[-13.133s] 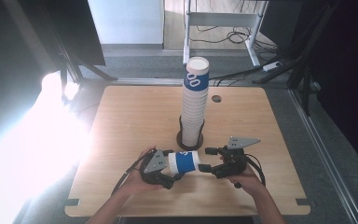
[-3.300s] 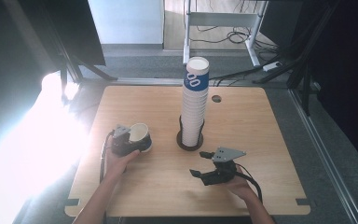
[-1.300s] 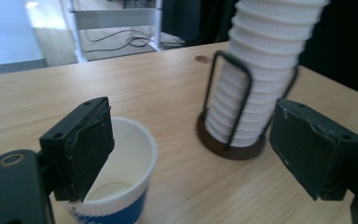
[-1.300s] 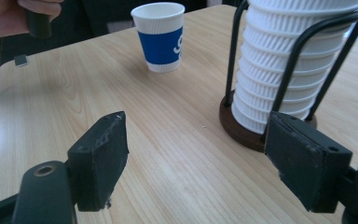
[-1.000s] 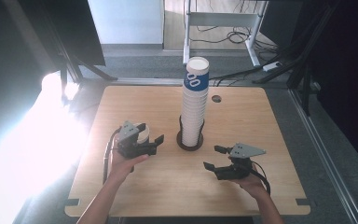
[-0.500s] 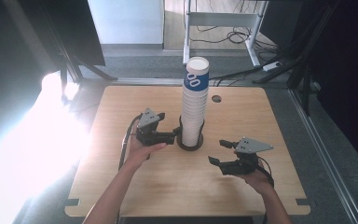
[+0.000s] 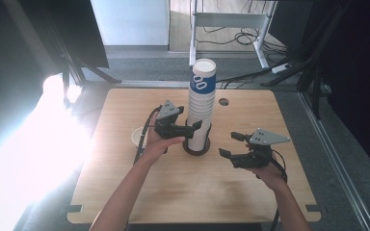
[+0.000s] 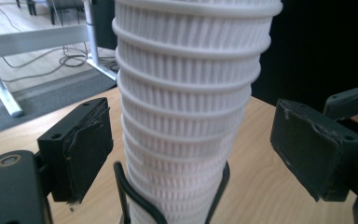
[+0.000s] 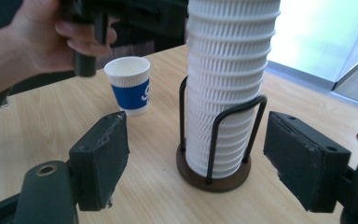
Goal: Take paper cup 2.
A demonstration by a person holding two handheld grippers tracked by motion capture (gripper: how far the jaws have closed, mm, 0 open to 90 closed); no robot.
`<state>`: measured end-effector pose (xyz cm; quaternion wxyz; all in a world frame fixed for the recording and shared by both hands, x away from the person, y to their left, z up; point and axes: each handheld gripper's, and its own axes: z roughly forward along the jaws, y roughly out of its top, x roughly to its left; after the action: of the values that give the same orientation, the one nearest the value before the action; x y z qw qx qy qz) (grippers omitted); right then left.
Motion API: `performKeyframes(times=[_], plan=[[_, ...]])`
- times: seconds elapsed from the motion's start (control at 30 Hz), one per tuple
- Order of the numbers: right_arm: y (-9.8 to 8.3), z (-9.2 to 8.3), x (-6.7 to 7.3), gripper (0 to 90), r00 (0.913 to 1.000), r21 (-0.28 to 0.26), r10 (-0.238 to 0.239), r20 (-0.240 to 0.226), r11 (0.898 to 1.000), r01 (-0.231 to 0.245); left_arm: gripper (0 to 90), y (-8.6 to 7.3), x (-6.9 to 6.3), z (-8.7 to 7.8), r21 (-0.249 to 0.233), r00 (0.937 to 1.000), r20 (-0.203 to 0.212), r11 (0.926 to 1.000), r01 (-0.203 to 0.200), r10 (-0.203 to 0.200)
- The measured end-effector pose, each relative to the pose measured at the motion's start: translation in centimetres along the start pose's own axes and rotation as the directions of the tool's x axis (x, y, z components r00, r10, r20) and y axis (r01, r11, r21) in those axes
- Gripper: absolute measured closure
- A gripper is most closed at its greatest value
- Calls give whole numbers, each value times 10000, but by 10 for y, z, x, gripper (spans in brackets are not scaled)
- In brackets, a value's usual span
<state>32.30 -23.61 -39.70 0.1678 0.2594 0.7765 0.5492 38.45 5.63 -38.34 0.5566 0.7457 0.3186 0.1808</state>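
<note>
A tall stack of white ribbed paper cups [image 7: 202,108] stands in a black wire holder [image 7: 196,147] at the table's middle. My left gripper [image 7: 195,130] is at the stack's left side. In the left gripper view the stack [image 8: 186,107] rises between the pads [image 8: 81,149], which stand off it; the jaws have just been opening. A single blue-banded cup [image 7: 138,137] stands upright behind the left hand, also visible in the right gripper view [image 9: 129,84]. My right gripper [image 7: 229,144] hovers open to the right of the holder [image 9: 213,175], nothing between its fingers.
The wooden table [image 7: 125,192] has a round cable hole [image 7: 223,102] behind the stack. Strong glare falls on the floor at the left. A white desk frame and cables lie beyond the far edge.
My left gripper has moved right from the single cup to the stack, leaving that cup standing on the table. My right gripper has lifted a little and drifted right.
</note>
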Motion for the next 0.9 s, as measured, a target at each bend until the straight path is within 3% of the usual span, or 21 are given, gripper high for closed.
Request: performKeyframes(times=[0.3, 0.43, 0.67, 0.9], plan=[[24, 1, -6, 223, 9999, -120, -157, 66, 9998, 158, 120, 3, 2, 22, 128, 10000, -83, 9999, -9, 10], [37, -1, -11, 220, 9996, -210, -177, 210, 9996, 182, 117, 2, 4, 27, 39, 9997, -157, 9998, 200, -200], [76, 6, -23, 176, 9997, -401, -96, 245, 9991, 106, 122, 1, 3, 30, -2, 9999, -160, 10000, 44, -44], [116, 18, -22, 139, 9990, -658, -267, 347, 9974, 289, 130, 0, 0, 31, -20, 9994, -329, 10000, -67, 66]])
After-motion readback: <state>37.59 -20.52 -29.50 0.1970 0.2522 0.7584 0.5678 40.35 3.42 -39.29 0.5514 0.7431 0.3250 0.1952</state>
